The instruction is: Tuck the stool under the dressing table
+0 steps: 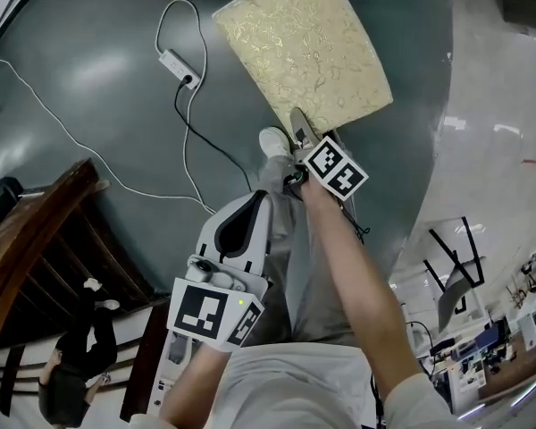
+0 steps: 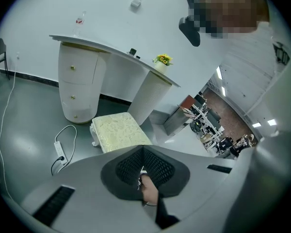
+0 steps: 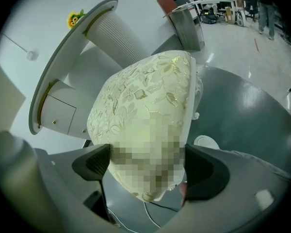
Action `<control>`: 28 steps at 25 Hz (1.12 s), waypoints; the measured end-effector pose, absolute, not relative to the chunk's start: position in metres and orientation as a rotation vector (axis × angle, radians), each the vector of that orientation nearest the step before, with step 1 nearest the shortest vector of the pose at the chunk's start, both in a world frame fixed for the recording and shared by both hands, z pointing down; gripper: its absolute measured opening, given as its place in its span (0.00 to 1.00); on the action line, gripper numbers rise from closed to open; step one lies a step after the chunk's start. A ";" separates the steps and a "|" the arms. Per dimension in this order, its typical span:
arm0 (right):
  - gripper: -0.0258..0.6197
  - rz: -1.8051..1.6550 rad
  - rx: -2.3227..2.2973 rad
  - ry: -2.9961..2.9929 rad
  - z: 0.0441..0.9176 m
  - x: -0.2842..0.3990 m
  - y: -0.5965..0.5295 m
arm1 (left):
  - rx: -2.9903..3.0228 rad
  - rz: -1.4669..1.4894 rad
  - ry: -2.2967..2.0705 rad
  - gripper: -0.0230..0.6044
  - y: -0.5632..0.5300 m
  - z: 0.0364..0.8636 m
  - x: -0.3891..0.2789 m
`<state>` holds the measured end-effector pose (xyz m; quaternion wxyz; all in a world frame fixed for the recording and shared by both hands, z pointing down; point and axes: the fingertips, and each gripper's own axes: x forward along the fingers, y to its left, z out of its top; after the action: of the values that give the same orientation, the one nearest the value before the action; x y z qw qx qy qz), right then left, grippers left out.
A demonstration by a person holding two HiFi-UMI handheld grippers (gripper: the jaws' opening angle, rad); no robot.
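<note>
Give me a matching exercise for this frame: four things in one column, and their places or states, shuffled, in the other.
Things:
1. cream floral-cushioned stool
2. white power strip
3. yellow flowers
4. left gripper

Places or states:
A. on top of the white dressing table
B. jaws shut, holding nothing
C. lying on the grey floor, a black cable plugged in
D. gripped at its near end by the right gripper

Pairs: 1-D, 2-C, 3-A, 4-B
</note>
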<state>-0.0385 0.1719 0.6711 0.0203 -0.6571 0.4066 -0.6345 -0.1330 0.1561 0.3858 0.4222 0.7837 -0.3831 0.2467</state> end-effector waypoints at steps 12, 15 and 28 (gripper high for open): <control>0.80 -1.902 -2.053 1.306 0.677 -0.029 0.137 | 1.924 0.588 -1.023 0.05 0.165 0.398 -0.150; 0.80 -1.890 -2.054 1.318 0.673 -0.019 0.096 | 1.910 0.587 -1.039 0.05 0.134 0.398 -0.145; 0.79 -1.865 -2.038 1.327 0.672 -0.014 -0.017 | 1.895 0.564 -1.089 0.05 0.047 0.411 -0.134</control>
<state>-0.0138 -0.0170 0.6720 0.0385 -0.6645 0.4326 -0.6081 -0.1344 0.0474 0.4109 0.4278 0.7588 -0.4362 0.2257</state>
